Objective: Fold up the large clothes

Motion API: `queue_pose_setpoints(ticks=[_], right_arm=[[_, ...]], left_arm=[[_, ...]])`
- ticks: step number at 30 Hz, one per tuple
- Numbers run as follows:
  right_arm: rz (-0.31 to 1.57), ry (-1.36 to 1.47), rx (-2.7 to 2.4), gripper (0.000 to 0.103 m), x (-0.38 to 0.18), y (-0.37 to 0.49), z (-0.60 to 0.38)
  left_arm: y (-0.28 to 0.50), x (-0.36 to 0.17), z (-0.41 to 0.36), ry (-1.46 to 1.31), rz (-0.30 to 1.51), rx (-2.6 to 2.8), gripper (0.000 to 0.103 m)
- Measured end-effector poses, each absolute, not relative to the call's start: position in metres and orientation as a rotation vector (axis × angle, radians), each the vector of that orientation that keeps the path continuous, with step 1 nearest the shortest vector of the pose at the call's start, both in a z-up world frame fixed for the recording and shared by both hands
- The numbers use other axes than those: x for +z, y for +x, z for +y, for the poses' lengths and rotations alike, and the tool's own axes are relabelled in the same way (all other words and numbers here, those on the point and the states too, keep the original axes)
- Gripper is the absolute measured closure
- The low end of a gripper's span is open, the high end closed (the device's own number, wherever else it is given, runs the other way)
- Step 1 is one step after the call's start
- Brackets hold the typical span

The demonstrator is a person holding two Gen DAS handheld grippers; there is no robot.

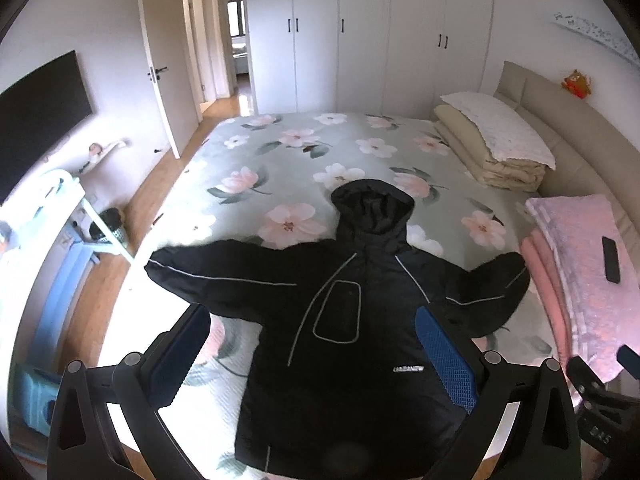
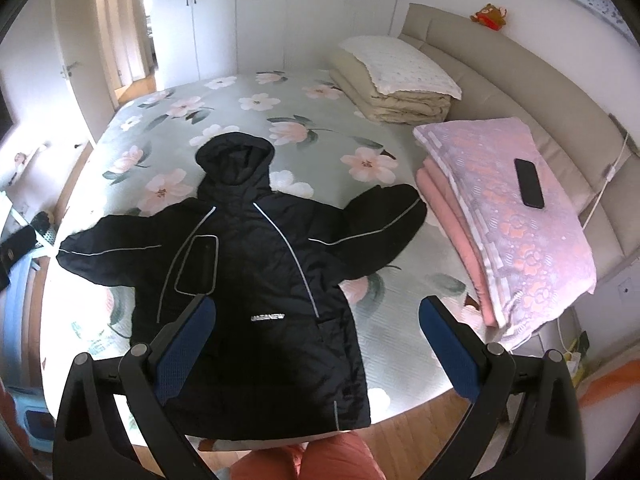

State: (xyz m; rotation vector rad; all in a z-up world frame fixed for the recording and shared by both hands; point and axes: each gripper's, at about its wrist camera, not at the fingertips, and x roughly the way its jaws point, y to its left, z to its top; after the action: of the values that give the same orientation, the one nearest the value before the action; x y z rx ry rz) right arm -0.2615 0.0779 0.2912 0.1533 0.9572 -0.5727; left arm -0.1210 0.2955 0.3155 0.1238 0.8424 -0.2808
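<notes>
A black hooded jacket (image 1: pixel 352 340) (image 2: pixel 256 264) with grey reflective piping lies flat on its back on the floral bed, front up, hood away from me, both sleeves spread out to the sides. Its hem reaches the near edge of the bed. My left gripper (image 1: pixel 312 352) hovers open above the jacket's lower body, blue pads wide apart with nothing between them. My right gripper (image 2: pixel 316 336) is also open, above the jacket's lower right side and the bedsheet beside it. Neither touches the cloth.
The bed (image 1: pixel 280 168) (image 2: pixel 360 128) carries a folded beige quilt (image 1: pixel 492 144) (image 2: pixel 396 84) at the headboard and a pink blanket stack (image 1: pixel 576 264) (image 2: pixel 508 208) with a phone (image 2: pixel 529 183) on top, right of the jacket. Wooden floor, a door and a small table lie left. A person's orange-clad legs (image 2: pixel 304 460) stand at the bed's foot.
</notes>
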Motion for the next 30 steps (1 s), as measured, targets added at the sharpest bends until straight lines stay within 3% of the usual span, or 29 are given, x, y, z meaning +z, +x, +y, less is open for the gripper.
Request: queue_pose_setpoints(ticks=[17,30], right_arm=[[0.95,0.154,-0.524,0.001,0.289,-0.255,0.052],[0.942,0.164,-0.503,0.001,0.302,-0.248,-0.015]], left_arm=[[-0.126,0.316,0.258,0.142,0.836,-0.276,0.001],[-0.132,0.329,0.179,0.178,0.83,-0.242,0.001]])
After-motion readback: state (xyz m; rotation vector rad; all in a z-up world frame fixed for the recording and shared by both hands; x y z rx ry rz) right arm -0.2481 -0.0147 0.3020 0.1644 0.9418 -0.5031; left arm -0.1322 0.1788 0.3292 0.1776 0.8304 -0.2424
